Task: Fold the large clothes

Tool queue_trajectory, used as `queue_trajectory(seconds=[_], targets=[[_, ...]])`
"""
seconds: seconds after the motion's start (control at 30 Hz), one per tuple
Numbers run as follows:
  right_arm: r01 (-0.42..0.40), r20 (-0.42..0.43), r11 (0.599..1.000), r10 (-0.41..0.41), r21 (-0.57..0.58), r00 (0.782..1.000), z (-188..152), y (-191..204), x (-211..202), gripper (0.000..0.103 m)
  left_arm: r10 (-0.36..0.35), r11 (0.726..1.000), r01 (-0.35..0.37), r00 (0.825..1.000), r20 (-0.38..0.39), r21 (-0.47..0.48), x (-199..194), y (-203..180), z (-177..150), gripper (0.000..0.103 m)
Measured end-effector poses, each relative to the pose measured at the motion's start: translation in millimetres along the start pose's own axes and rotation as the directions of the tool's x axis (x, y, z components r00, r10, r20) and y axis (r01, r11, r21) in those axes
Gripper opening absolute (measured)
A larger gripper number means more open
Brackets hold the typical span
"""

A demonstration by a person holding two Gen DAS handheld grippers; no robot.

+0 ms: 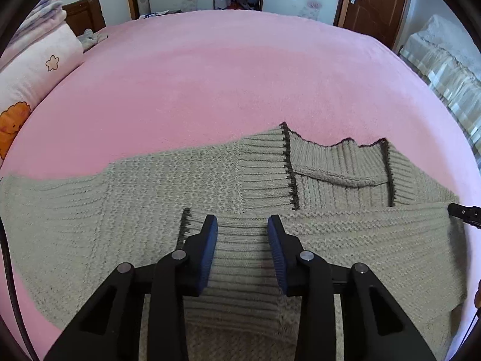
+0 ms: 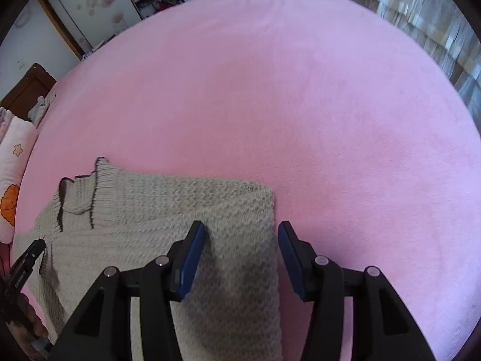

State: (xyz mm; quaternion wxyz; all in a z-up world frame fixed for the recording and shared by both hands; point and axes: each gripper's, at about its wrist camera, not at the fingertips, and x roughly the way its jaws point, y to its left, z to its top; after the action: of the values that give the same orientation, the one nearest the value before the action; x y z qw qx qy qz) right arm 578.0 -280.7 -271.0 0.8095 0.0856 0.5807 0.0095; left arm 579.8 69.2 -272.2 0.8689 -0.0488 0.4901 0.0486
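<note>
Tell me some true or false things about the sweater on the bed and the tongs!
1. The sweater is bright red. False: it is a beige knit with dark trim at the collar.
2. The sweater lies on a pink bed cover. True.
3. The left tongs are shut tight on a sock. False: they are open above a ribbed cuff.
4. The right tongs are open over the sweater's folded edge. True.
5. A brown door stands beyond the bed. True.
</note>
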Motion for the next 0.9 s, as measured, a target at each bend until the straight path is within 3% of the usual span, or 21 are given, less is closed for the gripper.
queue_trajectory(seconds=[0.03,0.07,0.17,0.33,0.47,0.57,0.63,0.7,0.73,0.83,0.9], targets=[[0.001,0.006,1.0,-0.001,-0.011,1.0,-0.6,0.0,2.3,0.04,0.009,1.0,-0.009,1.0,-0.005,0.003,3.9,-2.1,1.1,0.033],[0.011,0.011,1.0,-0.011,-0.019,1.0,-1.3,-0.5,3.1,0.024,0.014,1.0,-0.014,1.0,-0.008,0.001,7.7,-2.9,1.8,0.033],[0.042,0.062,0.998,-0.039,-0.042,0.997,-6.3,-1.8,-2.9,0.02,0.034,0.999,-0.034,0.999,-0.006,0.002,19.1,-0.6,0.7,0.035],[0.029,0.053,0.999,-0.029,0.016,0.998,-13.0,-15.8,10.1,0.023,0.086,0.995,-0.086,0.996,0.003,0.05,27.8,-12.2,-2.1,0.035],[0.087,0.083,0.996,-0.088,0.019,0.993,-17.2,-13.1,-8.1,0.042,0.105,0.99,-0.105,0.994,-0.002,0.092,13.8,-22.9,-0.9,0.035],[0.098,0.123,0.995,-0.098,0.003,0.988,-26.8,-9.3,-34.6,0.043,0.08,0.991,-0.084,0.996,0.035,0.109,-18.5,-34.4,-6.7,0.037],[0.087,0.155,0.996,-0.083,-0.019,0.984,-40.8,-2.3,-58.3,0.043,0.059,0.991,-0.066,0.996,0.069,0.115,-47.2,-36.5,-10.7,0.05],[0.074,0.191,0.996,-0.064,-0.046,0.98,-57.2,8.5,-86.0,0.043,0.054,0.991,-0.067,0.992,0.111,0.112,-82.1,-35.9,-19.2,0.083],[0.068,0.207,0.996,-0.055,-0.054,0.977,-62.4,14.7,-98.0,0.043,0.056,0.992,-0.071,0.989,0.139,0.106,-102.3,-35.9,-24.2,0.089],[0.026,0.24,0.997,-0.01,-0.067,0.971,-86.2,30.7,-135.8,0.043,0.029,0.993,-0.052,0.979,0.201,0.109,-155.1,-35.5,-39.8,0.093],[-0.003,0.246,0.997,0.021,-0.073,0.969,-106.9,37.3,-160.8,0.043,0.001,0.994,-0.022,0.979,0.202,0.104,-182.0,-29.8,-42.5,0.093]])
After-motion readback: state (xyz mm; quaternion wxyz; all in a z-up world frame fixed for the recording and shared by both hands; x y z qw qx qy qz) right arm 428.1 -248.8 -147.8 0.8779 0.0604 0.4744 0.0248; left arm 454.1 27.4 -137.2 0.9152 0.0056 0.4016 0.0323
